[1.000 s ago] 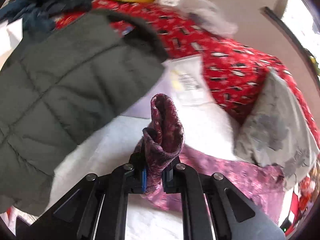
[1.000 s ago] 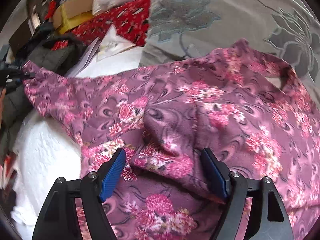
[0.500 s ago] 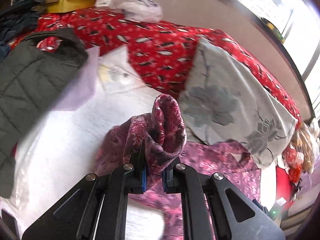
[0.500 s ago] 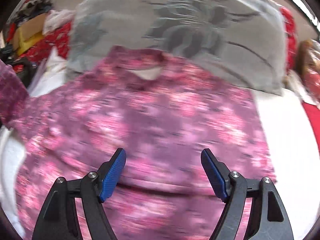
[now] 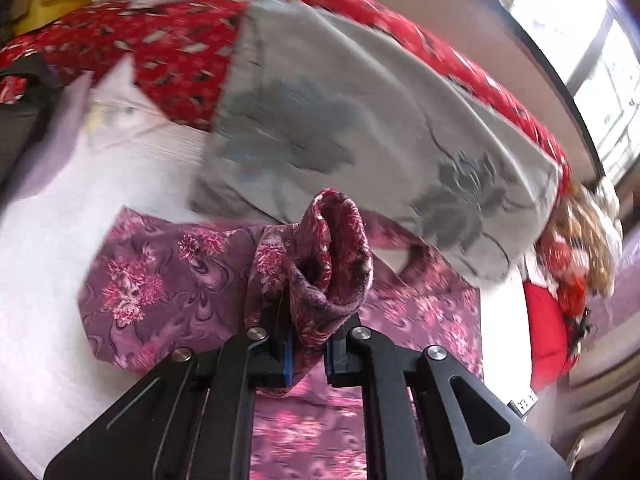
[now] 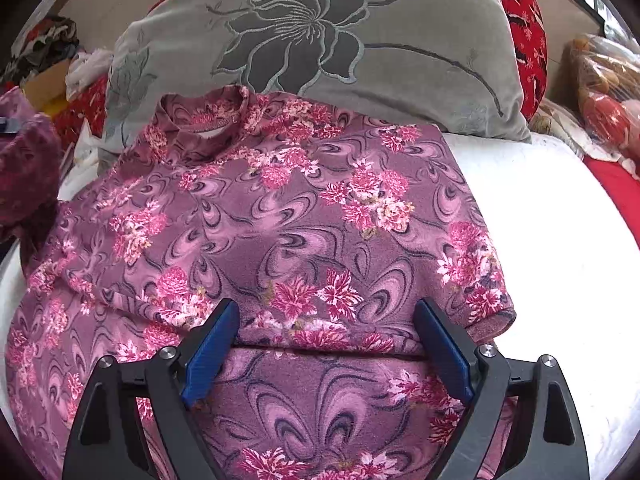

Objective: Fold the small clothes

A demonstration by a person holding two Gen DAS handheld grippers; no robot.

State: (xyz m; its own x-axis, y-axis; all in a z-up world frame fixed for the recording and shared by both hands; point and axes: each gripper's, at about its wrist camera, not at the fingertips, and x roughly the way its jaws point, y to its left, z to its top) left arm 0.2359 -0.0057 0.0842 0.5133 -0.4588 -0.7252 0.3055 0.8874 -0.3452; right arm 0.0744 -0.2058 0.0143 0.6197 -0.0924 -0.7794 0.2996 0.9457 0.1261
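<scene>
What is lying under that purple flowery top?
The purple flowery top lies on a white bedcover, bare to its right. Its collar end rests against a grey flowered pillow. What lies beneath the middle of the top is covered.

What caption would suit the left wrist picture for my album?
Left gripper clamped on a bunched sleeve of the floral purple top, lifted over the white bed cover beside a grey flowered pillow.

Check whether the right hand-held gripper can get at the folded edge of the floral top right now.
Probably yes: the right hand-held gripper hangs over the floral top, jaws opening and empty, the fold line bare between them.
</scene>
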